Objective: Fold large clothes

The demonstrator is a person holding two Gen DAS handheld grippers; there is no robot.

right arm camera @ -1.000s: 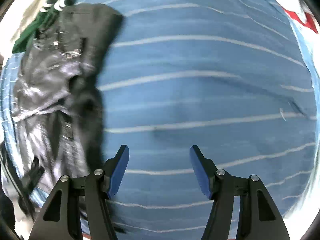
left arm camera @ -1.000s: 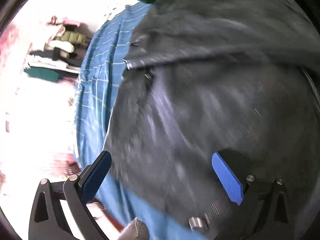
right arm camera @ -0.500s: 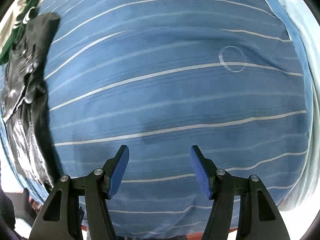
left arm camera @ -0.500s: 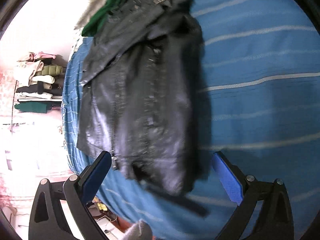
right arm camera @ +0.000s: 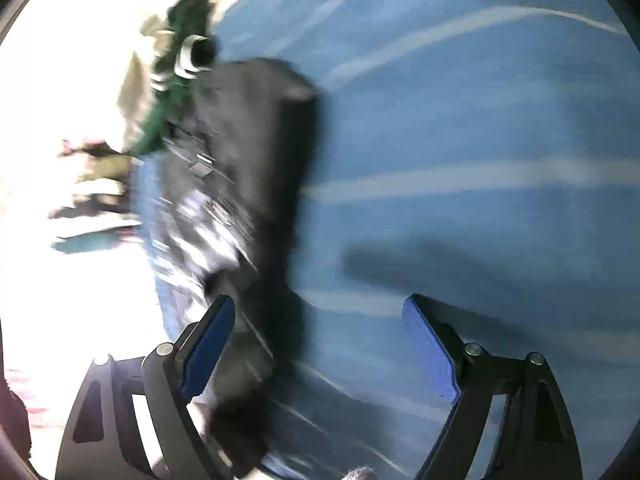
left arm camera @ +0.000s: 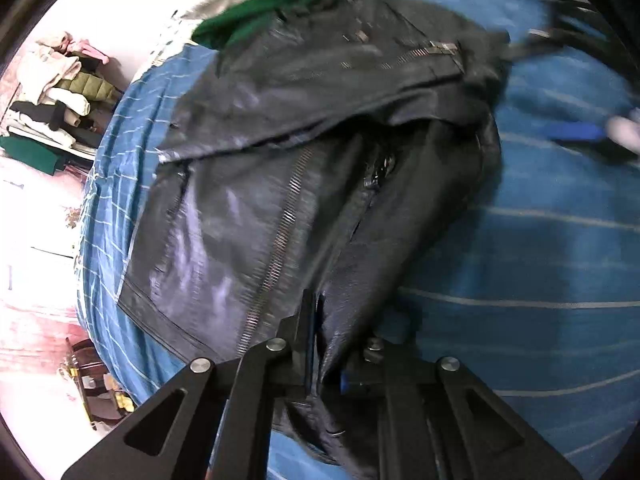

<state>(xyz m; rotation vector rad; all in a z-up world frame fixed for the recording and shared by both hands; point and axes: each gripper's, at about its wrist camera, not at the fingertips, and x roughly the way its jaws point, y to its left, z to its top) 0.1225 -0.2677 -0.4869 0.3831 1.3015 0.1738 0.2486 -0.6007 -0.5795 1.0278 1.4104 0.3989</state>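
Blue striped bedspread (left arm camera: 540, 240) beneath black jacket (left arm camera: 280, 184)

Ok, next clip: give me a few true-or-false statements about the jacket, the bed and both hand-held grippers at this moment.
1. The left hand-held gripper is shut on the black jacket. True.
2. The right hand-held gripper is clamped on the jacket. False: it is open, with nothing between its blue pads.
3. The jacket lies on a blue striped bedspread. True.
4. A red garment lies at the jacket's far end. False: the garment there is green with white stripes.
5. Folded clothes are stacked beyond the bed in the left wrist view. True.
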